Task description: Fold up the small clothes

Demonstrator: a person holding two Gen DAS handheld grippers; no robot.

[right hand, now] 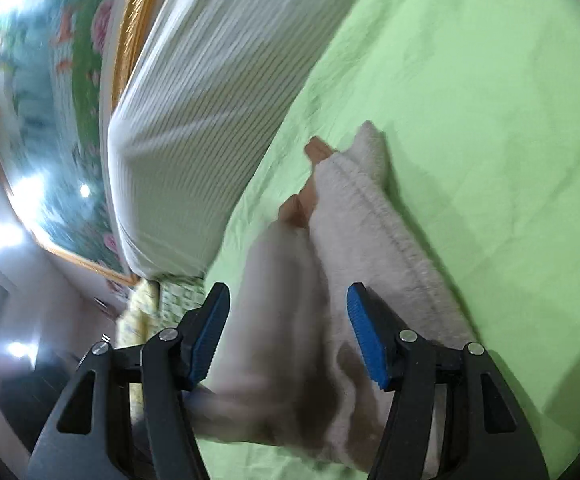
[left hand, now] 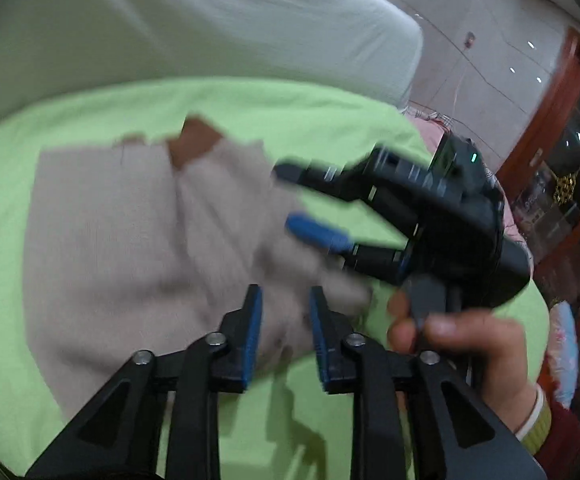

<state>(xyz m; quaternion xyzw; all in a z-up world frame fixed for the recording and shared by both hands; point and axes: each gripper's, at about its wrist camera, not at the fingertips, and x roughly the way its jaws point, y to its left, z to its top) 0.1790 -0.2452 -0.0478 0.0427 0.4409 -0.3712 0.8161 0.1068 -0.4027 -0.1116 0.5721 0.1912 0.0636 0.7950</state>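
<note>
A small beige garment (left hand: pixel 138 240) with a brown patch (left hand: pixel 194 142) at its far edge lies partly folded on the green sheet (left hand: pixel 290 112). My left gripper (left hand: pixel 284 300) is open just above the garment's near right corner, holding nothing. My right gripper (left hand: pixel 286 196) shows in the left wrist view, open, its fingers over the garment's right edge. In the right wrist view the right gripper (right hand: pixel 286 304) is open over the beige garment (right hand: pixel 354 240), which lies between and beyond the jaws without being pinched.
A white striped pillow or folded quilt (left hand: pixel 194 24) lies along the far side of the green sheet (right hand: pixel 490 100). The person's hand (left hand: pixel 462 344) holds the right gripper's handle. A wooden cabinet (left hand: pixel 562 160) and tiled floor lie beyond the bed's right edge.
</note>
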